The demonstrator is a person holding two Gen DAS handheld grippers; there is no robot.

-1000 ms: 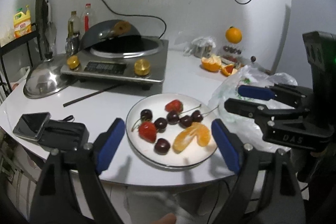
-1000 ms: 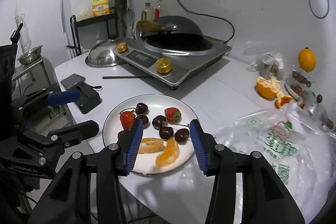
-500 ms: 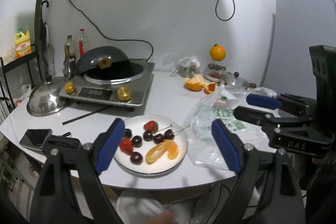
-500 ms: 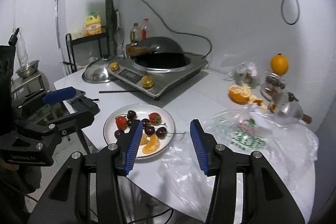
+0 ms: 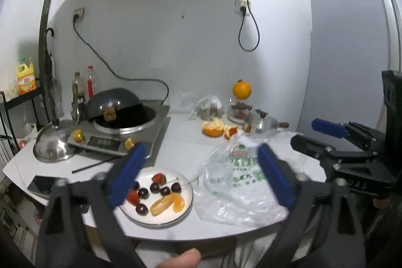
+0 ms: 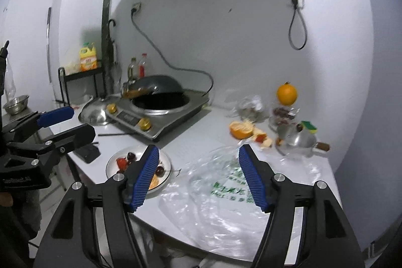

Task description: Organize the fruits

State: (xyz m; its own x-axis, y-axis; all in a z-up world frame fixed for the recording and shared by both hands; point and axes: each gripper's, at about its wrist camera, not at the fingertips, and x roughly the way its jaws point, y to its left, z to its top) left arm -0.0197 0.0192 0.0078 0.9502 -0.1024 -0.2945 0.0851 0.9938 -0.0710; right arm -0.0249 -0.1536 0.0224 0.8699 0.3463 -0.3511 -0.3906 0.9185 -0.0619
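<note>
White ceramic forms the round plate (image 5: 187,195) near the front edge of the curved white table (image 5: 181,140); dark cherries (image 5: 143,192), red strawberries (image 5: 158,177) and orange segments (image 5: 167,204) are arranged on it. A crumpled clear plastic bag with green print (image 5: 241,182) is spread at 3 o'clock of the plate, just beside it. Compared with a second ago, both grippers are seen drawn back and raised, so the plate appears smaller and lower in each wrist view. The left gripper (image 5: 201,180) has just been opened further and stands at its widest, with nothing between its blue pads. The right gripper (image 6: 198,177) has likewise just been opened and is empty. A whole orange (image 5: 242,90) and a peeled half orange (image 5: 213,128) remain at 1 o'clock, near the wall. The arrangement is judged finished.
</note>
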